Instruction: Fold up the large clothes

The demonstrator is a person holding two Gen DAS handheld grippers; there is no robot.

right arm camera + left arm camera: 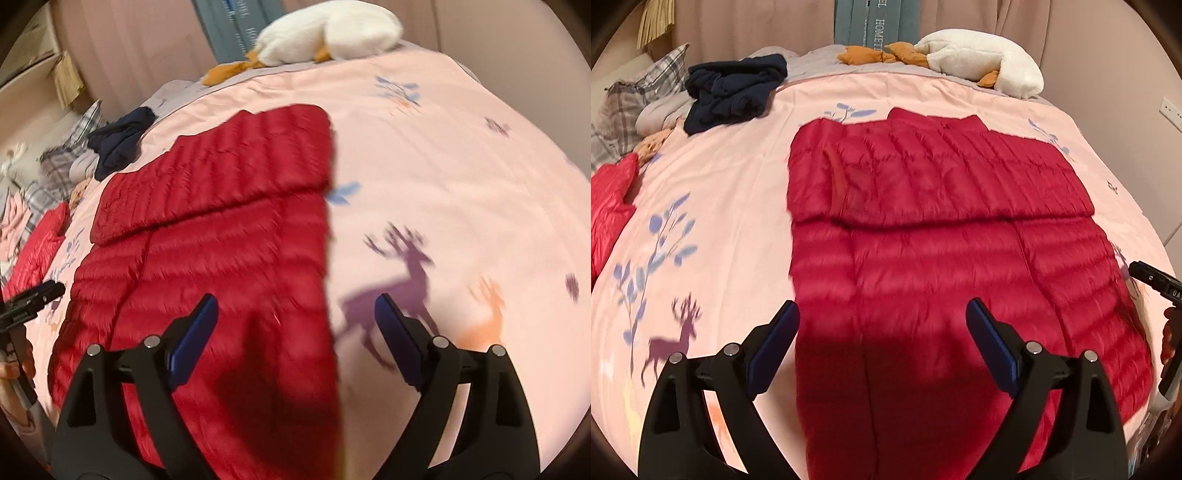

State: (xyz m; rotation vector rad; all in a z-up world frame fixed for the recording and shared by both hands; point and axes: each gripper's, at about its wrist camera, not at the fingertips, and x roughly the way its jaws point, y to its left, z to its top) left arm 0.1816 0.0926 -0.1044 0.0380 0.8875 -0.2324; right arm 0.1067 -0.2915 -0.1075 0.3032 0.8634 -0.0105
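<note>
A red quilted down jacket (923,221) lies flat on the pink bedspread (720,177), its upper part folded across the body. My left gripper (882,317) is open and empty, held above the jacket's near left edge. The right gripper's body (1156,284) shows at the right edge of this view. In the right wrist view the jacket (207,229) lies to the left. My right gripper (295,314) is open and empty above the jacket's near right edge. The left gripper's body (29,302) shows at the far left.
A dark navy garment (735,88) lies crumpled at the far left of the bed. A white plush goose (982,59) lies at the head. Another red garment (609,206) and plaid pillows (639,96) are at the left. A wall (1126,74) stands at the right.
</note>
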